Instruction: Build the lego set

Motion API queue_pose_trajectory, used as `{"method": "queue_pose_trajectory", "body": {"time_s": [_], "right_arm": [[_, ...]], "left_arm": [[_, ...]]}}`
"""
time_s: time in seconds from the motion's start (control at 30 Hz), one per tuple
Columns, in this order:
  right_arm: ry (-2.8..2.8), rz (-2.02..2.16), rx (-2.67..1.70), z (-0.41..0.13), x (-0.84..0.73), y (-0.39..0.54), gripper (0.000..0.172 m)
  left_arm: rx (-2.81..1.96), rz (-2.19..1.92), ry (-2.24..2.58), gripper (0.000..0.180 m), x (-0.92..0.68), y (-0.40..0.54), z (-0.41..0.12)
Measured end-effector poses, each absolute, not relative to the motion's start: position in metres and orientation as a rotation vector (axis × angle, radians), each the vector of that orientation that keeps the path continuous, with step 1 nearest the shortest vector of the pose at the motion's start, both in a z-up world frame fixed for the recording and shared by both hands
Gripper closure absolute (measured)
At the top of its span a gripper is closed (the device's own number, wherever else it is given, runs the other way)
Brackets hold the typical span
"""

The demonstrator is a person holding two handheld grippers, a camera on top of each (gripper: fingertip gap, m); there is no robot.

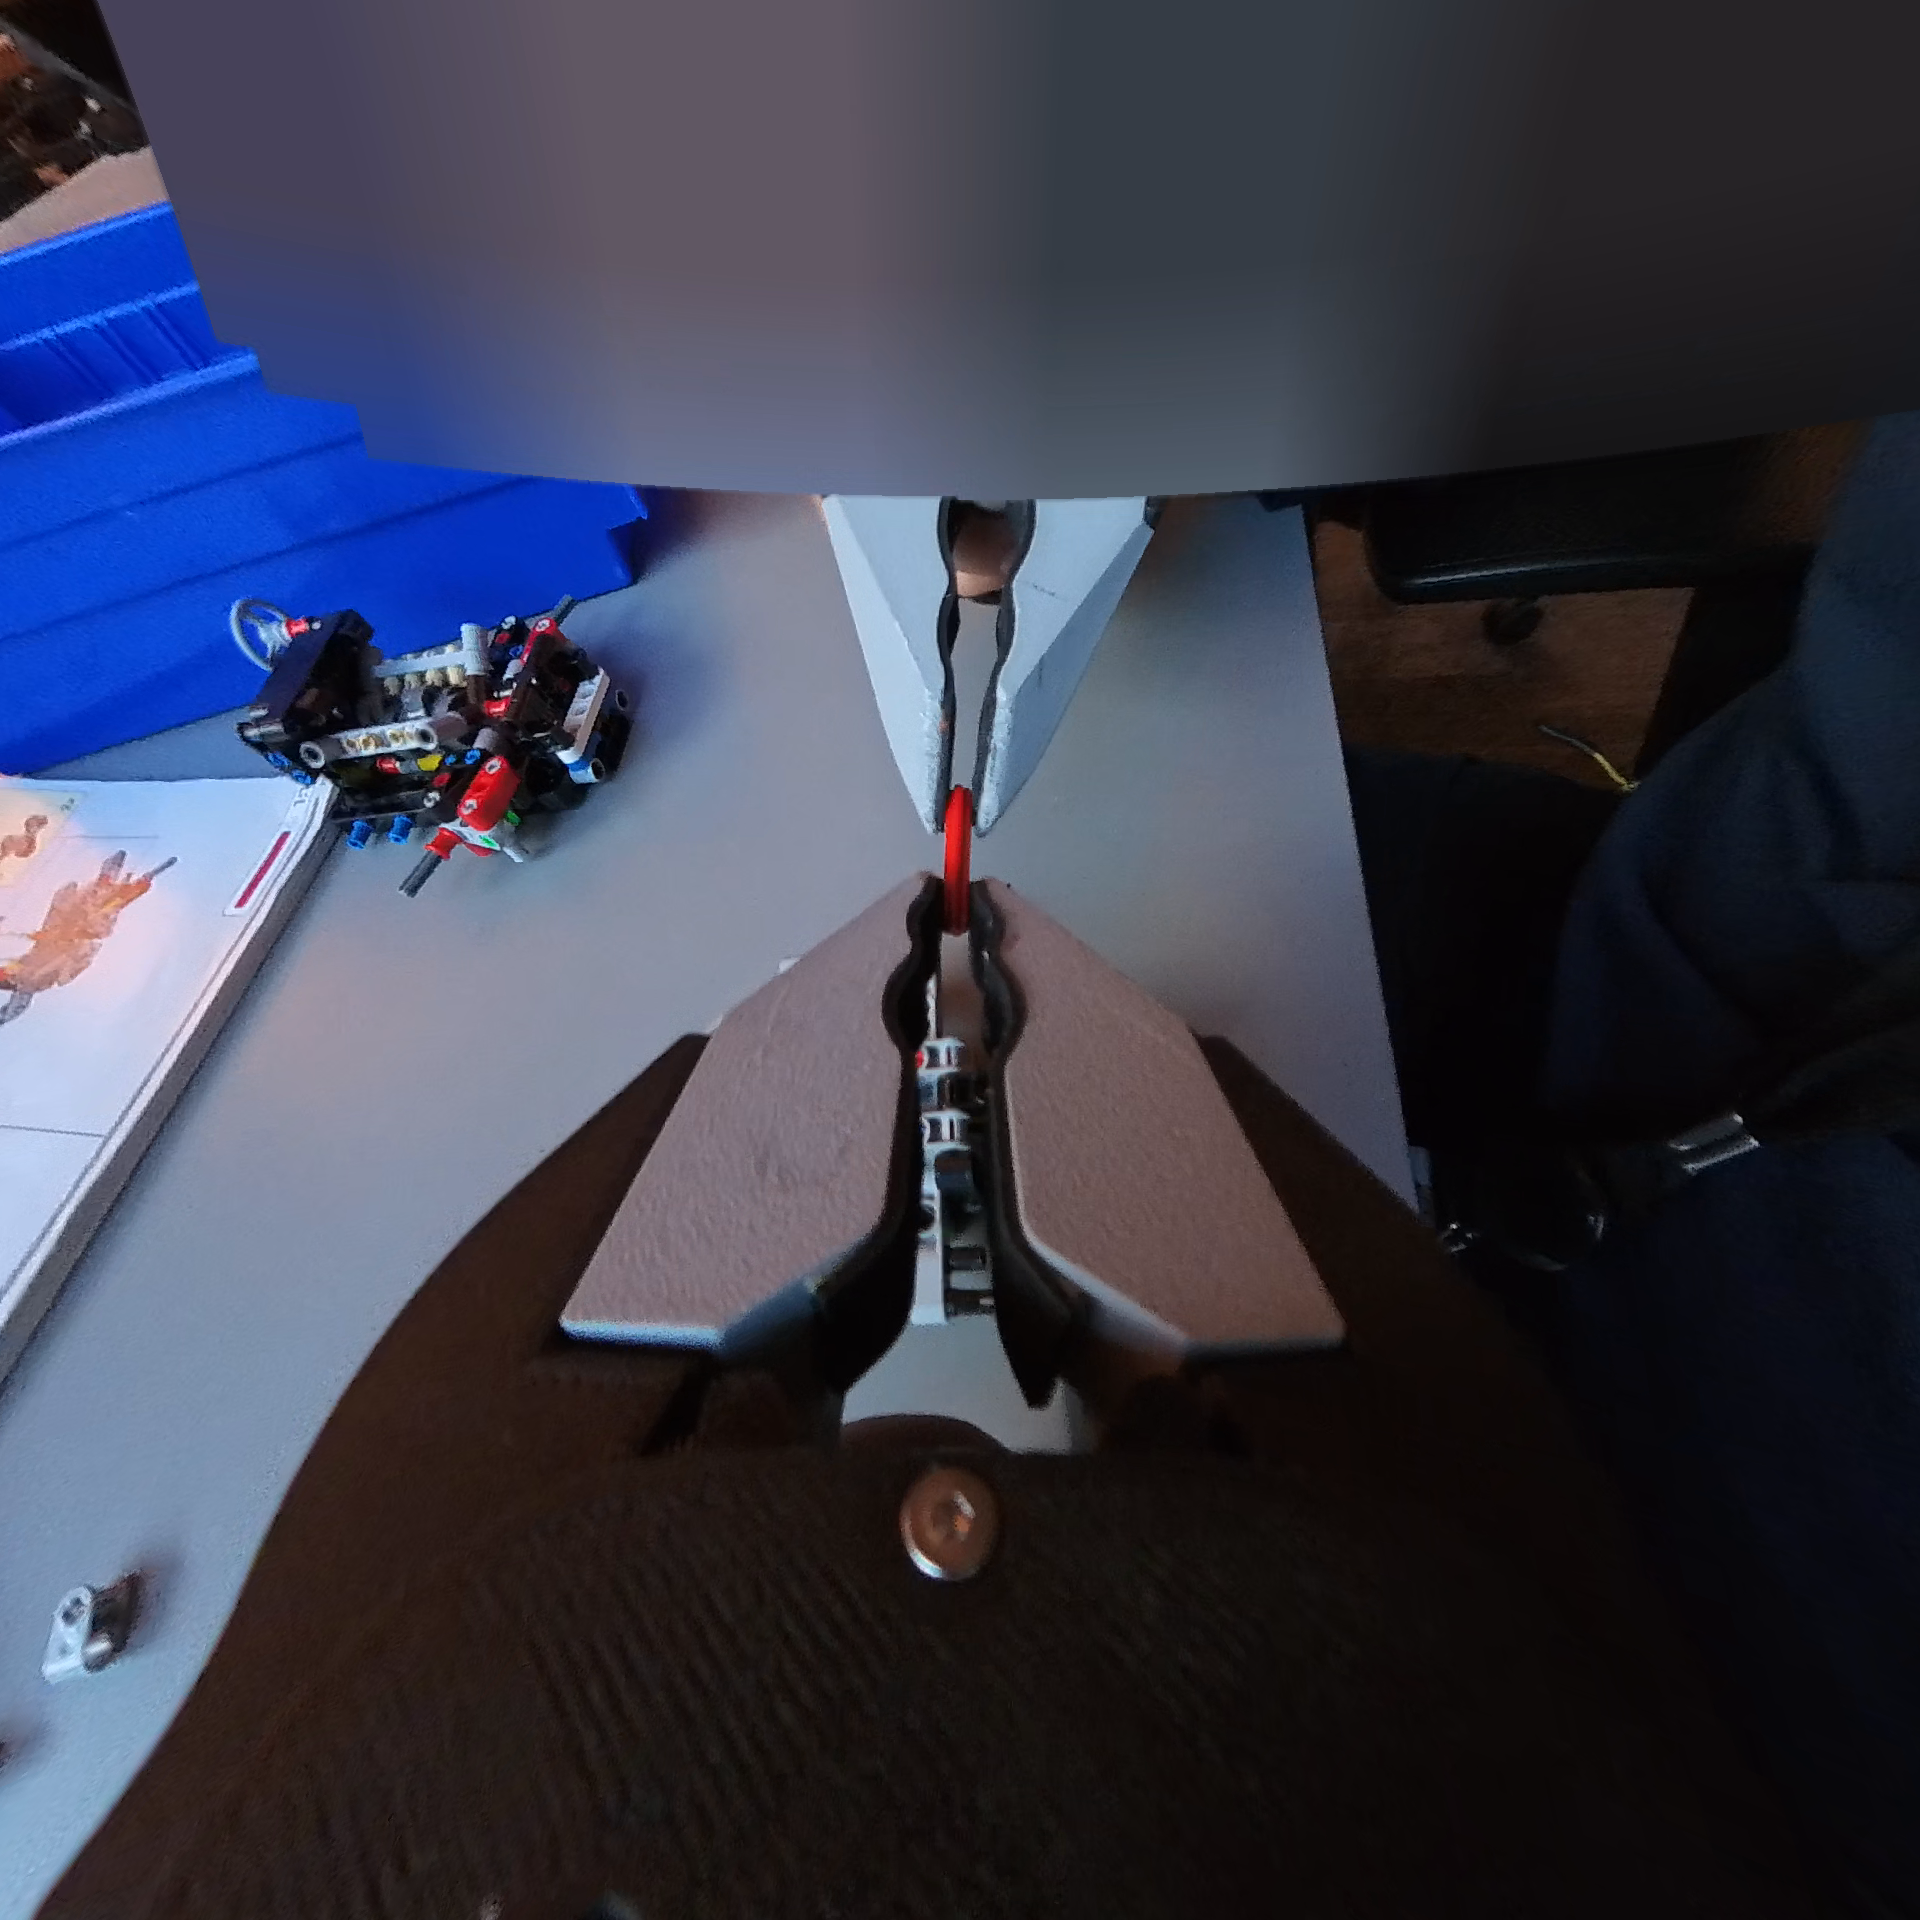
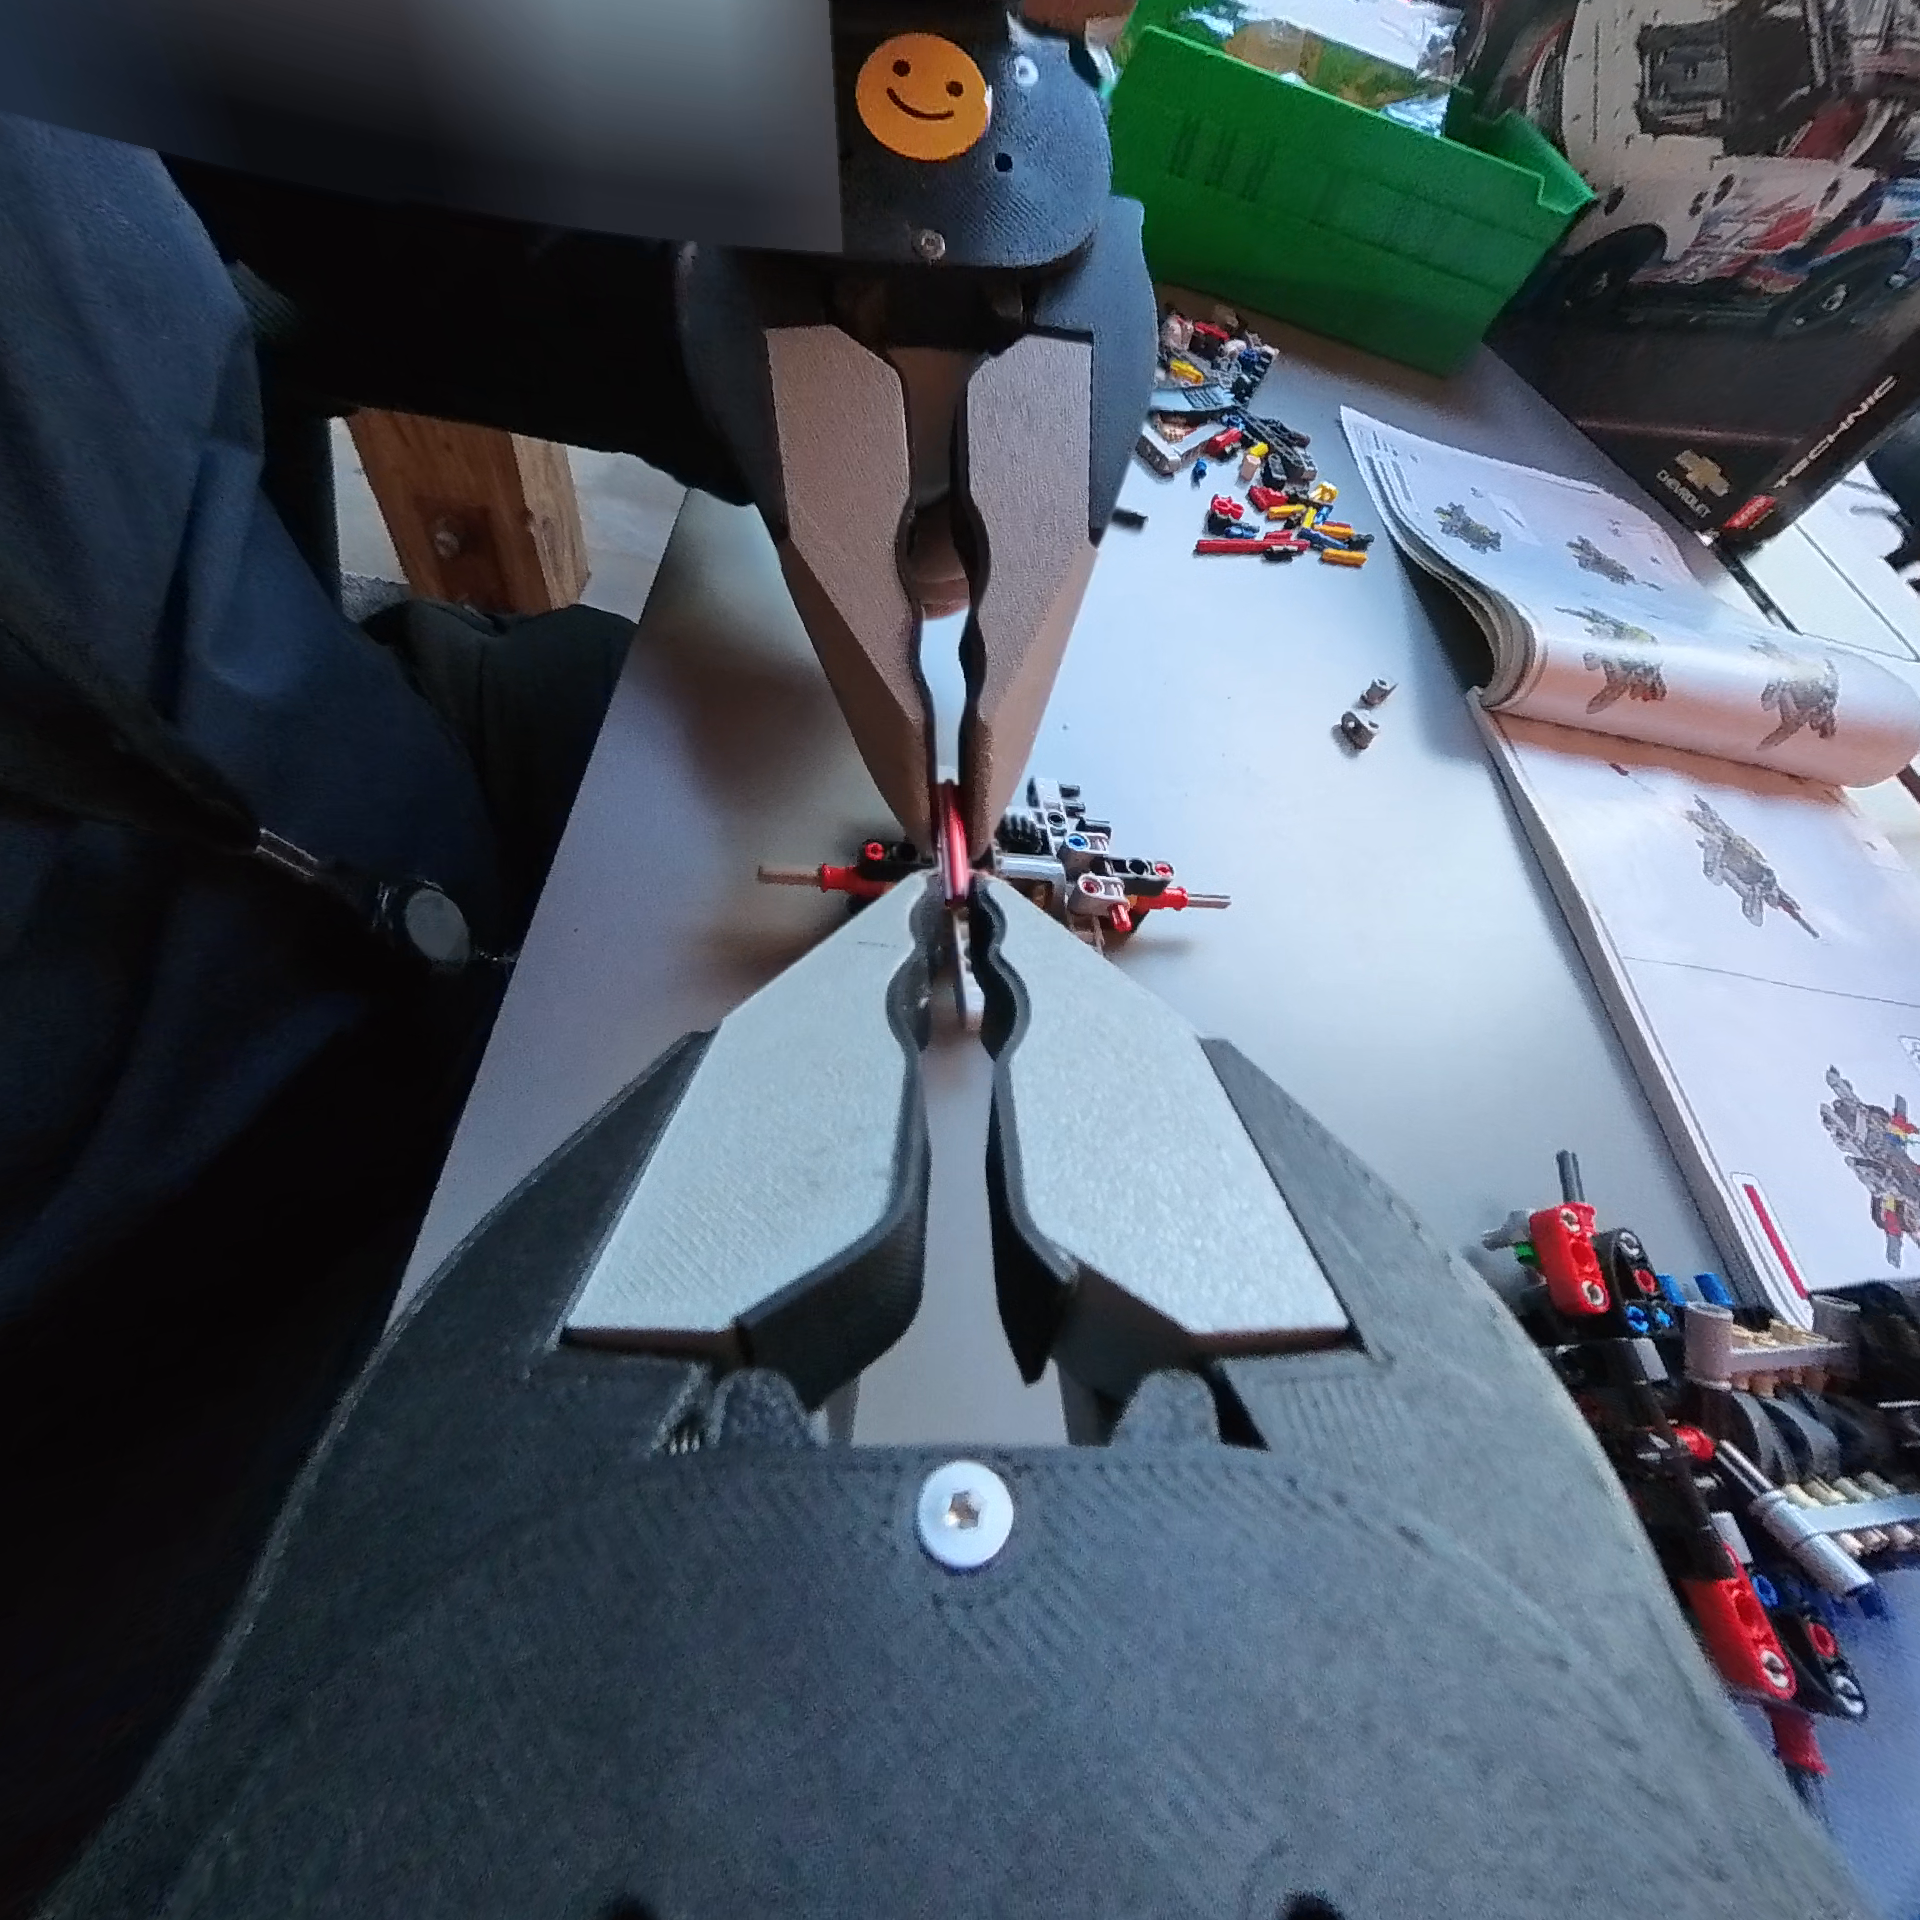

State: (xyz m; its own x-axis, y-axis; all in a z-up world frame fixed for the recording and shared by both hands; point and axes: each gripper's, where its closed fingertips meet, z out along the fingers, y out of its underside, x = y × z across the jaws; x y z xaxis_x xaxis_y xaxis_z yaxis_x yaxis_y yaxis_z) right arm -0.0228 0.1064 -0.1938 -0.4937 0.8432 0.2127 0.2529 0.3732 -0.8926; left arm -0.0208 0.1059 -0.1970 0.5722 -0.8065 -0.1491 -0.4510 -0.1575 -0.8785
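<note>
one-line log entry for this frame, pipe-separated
left gripper: shut on red ring | right gripper: shut on same ring, tip to tip | below: grey table

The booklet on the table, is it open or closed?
Open. The booklet lies with pages spread and curled over on the grey table.

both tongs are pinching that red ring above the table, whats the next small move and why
Probably open one pair slightly. The left tongs and right tongs meet tip to tip, each clamped on an opposite edge of the red ring, so neither can carry it away alone.
</note>
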Motion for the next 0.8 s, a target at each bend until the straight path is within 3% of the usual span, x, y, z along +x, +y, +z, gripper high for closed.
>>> {"method": "queue_pose_trajectory", "body": {"time_s": [0.07, 0.17, 0.23, 0.43, 0.8], "right_arm": [[-1.978, 1.06, -0.992, -0.201, -0.025, 0.11, 0.171], [-2.039, 0.98, -1.067, -0.219, -0.025, 0.117, 0.171], [-2.07, 0.968, -1.1, -0.224, -0.024, 0.118, 0.171], [-2.151, 0.913, -1.096, -0.234, -0.026, 0.114, 0.171], [-2.188, 0.914, -1.07, -0.235, -0.03, 0.109, 0.171]], "left_arm": [[-1.837, -0.449, 1.018, 0.174, -0.024, 0.107, -0.201], [-1.979, -0.455, 1.0, 0.146, -0.04, 0.106, -0.213], [-2.05, -0.489, 0.99, 0.138, -0.047, 0.101, -0.218], [-2.099, -0.445, 1.029, 0.134, -0.048, 0.099, -0.234], [-2.054, -0.426, 1.05, 0.145, -0.045, 0.095, -0.235]]}}
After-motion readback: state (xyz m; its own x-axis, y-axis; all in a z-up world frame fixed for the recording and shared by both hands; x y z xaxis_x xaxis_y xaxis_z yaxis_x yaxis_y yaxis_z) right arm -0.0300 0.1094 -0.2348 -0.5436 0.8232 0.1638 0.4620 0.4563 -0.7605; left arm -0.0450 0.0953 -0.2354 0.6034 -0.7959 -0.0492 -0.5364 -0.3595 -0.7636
